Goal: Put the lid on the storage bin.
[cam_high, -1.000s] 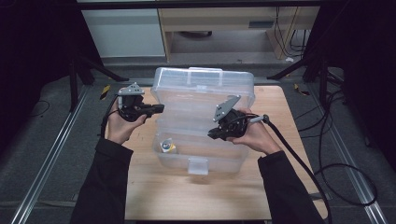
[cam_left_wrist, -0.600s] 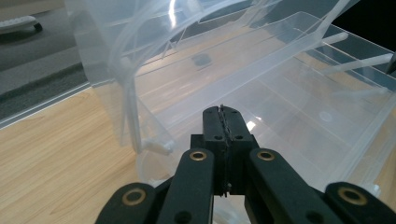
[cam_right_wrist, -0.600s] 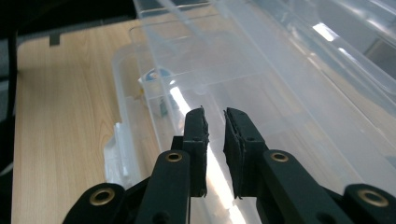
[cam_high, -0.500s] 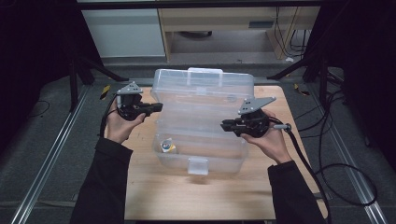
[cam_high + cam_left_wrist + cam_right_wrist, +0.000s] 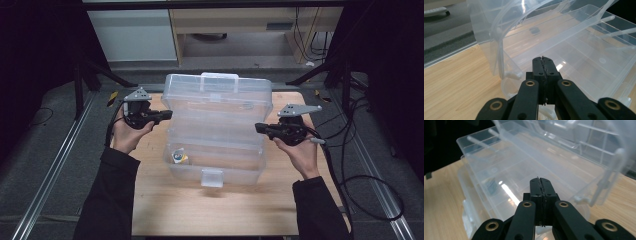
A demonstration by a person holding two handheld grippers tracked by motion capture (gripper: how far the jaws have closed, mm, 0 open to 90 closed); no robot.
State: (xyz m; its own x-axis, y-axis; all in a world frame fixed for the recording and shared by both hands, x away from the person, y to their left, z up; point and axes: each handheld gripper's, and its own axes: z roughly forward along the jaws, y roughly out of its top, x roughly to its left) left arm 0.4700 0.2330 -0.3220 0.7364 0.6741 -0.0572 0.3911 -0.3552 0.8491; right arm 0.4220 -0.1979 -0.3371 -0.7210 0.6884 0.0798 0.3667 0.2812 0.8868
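Note:
A clear plastic storage box (image 5: 218, 131) stands open on the wooden table (image 5: 165, 210), its lid (image 5: 218, 93) tipped up at the back. A small object with yellow and blue on it (image 5: 178, 157) lies in the box's front left corner. My left gripper (image 5: 167, 115) is held at the box's left side, jaws shut on nothing, tips pointing at the box wall (image 5: 506, 62). My right gripper (image 5: 258, 128) is at the box's right side, also shut and empty. In the right gripper view my right gripper (image 5: 540, 180) points across the open tray (image 5: 506, 167).
The table's front part lies bare in front of the box's latch (image 5: 212, 177). Metal rails (image 5: 50, 165) run along both sides of the table. Cables (image 5: 360, 185) trail on the floor at the right. A cabinet (image 5: 225, 30) stands behind the table.
My right gripper has moved from over the box's right part out to its right side. The left gripper has barely moved.

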